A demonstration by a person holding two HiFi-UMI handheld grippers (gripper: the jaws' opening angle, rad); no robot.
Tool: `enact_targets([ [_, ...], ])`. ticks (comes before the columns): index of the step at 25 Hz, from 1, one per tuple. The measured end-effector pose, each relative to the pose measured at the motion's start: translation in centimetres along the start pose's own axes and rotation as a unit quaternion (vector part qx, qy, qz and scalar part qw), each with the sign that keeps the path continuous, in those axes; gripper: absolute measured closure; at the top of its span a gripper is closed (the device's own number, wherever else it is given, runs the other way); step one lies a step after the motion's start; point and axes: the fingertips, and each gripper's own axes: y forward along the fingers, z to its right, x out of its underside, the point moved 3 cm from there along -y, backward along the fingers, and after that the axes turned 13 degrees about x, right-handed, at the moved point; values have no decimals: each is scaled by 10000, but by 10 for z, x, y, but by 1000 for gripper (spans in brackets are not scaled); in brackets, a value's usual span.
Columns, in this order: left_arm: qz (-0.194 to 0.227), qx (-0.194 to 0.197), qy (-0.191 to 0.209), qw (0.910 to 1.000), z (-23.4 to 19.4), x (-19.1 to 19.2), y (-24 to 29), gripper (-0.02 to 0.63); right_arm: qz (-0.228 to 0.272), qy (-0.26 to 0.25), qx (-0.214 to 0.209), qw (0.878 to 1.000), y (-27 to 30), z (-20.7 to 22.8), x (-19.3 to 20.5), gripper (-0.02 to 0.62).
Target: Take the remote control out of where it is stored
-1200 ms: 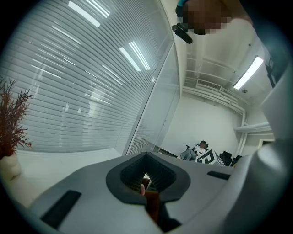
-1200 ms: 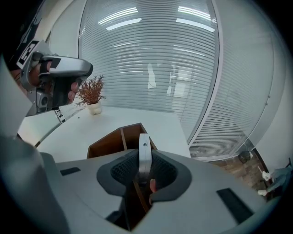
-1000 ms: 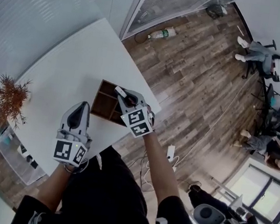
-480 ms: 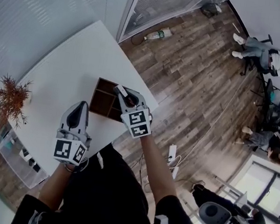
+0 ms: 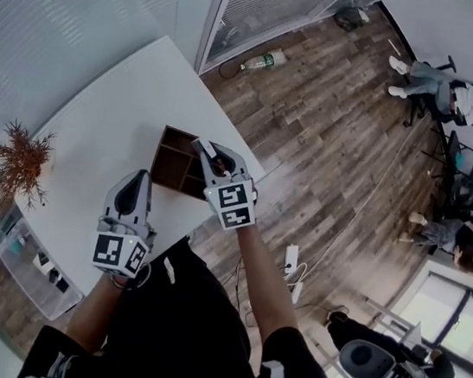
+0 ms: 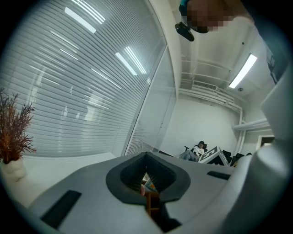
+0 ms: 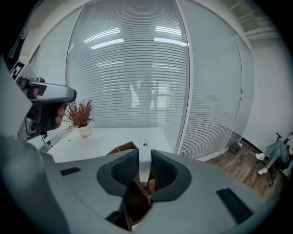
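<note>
White bench [image 5: 116, 114]: right gripper [image 5: 206, 155] fingers clamp the remote control [image 7: 144, 160], now raised above the wooden box [image 5: 172, 166]; left gripper [image 5: 139, 179] fingers together, idle.

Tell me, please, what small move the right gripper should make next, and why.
Probably raise the slim white plastic remote control a little and draw it clear of the brown wooden compartment box: the right gripper holds it, but it hangs close above the box.
</note>
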Motion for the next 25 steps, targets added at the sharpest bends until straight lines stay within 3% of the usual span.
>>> enact_targets([
  [25,161,233,344,9990,49,-16,-35,598,852,310,761,9930,-77,6,-31,515],
])
